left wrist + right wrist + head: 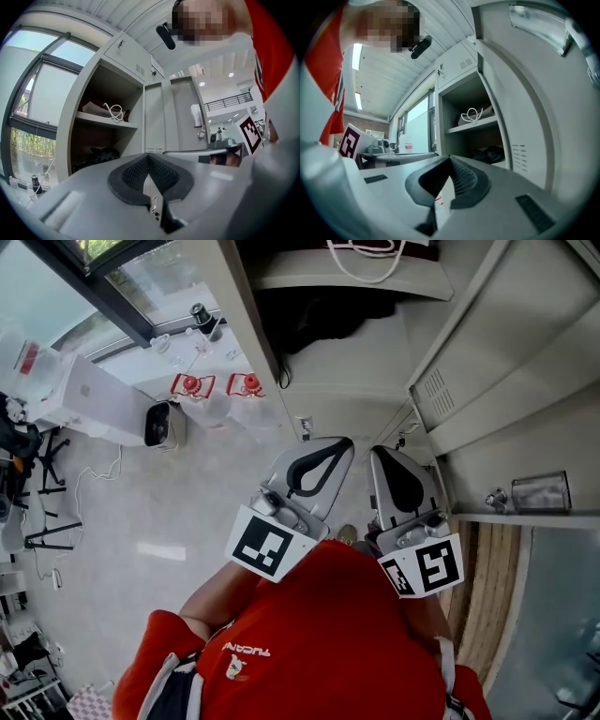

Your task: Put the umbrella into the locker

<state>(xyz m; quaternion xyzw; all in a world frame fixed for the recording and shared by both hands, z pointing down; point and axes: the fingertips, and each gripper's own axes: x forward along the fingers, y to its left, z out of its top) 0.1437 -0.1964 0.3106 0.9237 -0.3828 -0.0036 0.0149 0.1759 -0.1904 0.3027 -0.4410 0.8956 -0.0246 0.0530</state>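
Beside a tall window [47,296], an open grey locker [248,315]. In the compartment under its shelf [347,284], the black umbrella [319,310]; on the shelf's front edge, a white cord [367,266]. Held level before the opening: left gripper [343,444] and right gripper [382,452], both clamped together on nothing.

Tool [149,164] jaws together — open locker [108,123] straight ahead.

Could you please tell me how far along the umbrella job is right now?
Seemingly done: a dark bundle, possibly the umbrella, lies under the shelf in the open locker. In hand: nothing; the left hand-held gripper and right hand-held gripper are both shut and empty. Left: perhaps only closing the door.
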